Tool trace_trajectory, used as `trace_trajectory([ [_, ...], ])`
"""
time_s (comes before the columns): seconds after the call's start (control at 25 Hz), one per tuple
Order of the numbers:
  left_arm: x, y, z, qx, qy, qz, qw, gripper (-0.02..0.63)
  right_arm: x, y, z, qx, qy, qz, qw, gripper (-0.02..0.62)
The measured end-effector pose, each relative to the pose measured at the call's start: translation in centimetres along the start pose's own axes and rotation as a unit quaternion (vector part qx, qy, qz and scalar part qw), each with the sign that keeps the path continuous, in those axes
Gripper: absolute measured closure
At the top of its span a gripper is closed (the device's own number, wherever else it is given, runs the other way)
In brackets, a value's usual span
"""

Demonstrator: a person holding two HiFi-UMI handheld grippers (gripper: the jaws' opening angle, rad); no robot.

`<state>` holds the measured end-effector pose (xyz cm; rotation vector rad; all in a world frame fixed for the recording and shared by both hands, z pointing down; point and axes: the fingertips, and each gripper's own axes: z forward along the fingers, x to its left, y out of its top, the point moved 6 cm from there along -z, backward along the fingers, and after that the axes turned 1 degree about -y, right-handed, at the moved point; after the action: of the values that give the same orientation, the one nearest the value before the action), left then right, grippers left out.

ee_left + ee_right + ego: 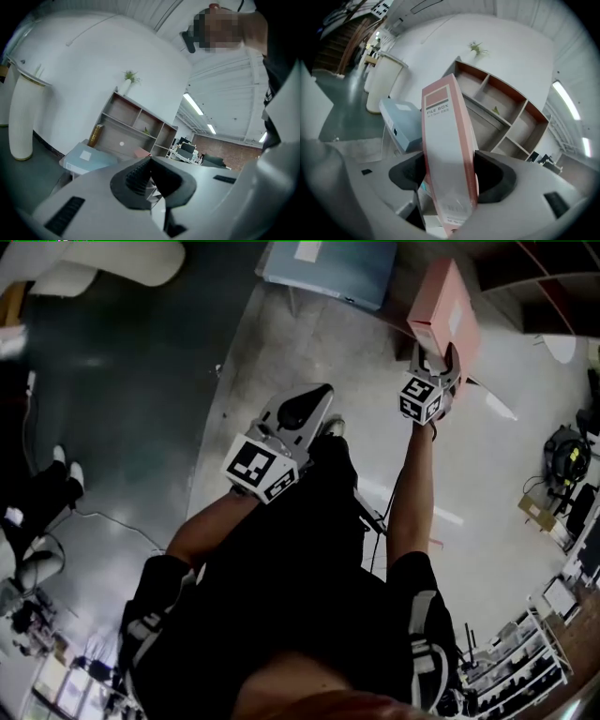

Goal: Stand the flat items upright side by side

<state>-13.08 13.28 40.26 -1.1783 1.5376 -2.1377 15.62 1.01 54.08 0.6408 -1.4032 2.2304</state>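
Observation:
A pink file box point(448, 310) stands between the jaws of my right gripper point(433, 367), raised in front of me. In the right gripper view the pads press both broad sides of this pink file box point(447, 140), so my right gripper point(451, 174) is shut on it. A blue file box point(328, 268) lies flat on a small clear stand ahead; it also shows as the blue file box point(401, 124) left of the pink one and as the blue file box point(89, 158). My left gripper point(319, 397) is shut with nothing in it, its pads meeting at the left gripper point(150, 180).
A wooden shelf unit point(506, 112) with open compartments stands against the white wall behind the boxes. A tall white cylinder point(21, 117) stands at the left. A cable point(112, 519) runs over the floor, and desks with gear point(553, 615) fill the right side.

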Motion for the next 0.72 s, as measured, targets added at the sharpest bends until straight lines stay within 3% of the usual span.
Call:
trace_trajectory([
  [0.12,-0.1,2.1,-0.5,-0.017,-0.009,0.004,0.9998,0.584,-2.1,0.4,-1.8,-0.015,-0.003,0.092,0.996,0.268],
  [0.24,0.3,3.7,-1.2,-0.025,-0.022,0.011,0.9994,0.584,-3.4,0.4,-3.8,-0.023,-0.007,0.194,0.981,0.270],
  [0.36,0.9,5.0,-1.0,-0.027,-0.033,0.015,0.9990,0.584,-3.8,-0.1,-4.9,-0.014,-0.006,0.263,0.965,0.272],
  [0.72,-1.2,7.2,2.6,-0.029,-0.062,0.023,0.9974,0.584,-5.7,-2.9,-5.3,0.000,0.018,0.326,0.945,0.276],
])
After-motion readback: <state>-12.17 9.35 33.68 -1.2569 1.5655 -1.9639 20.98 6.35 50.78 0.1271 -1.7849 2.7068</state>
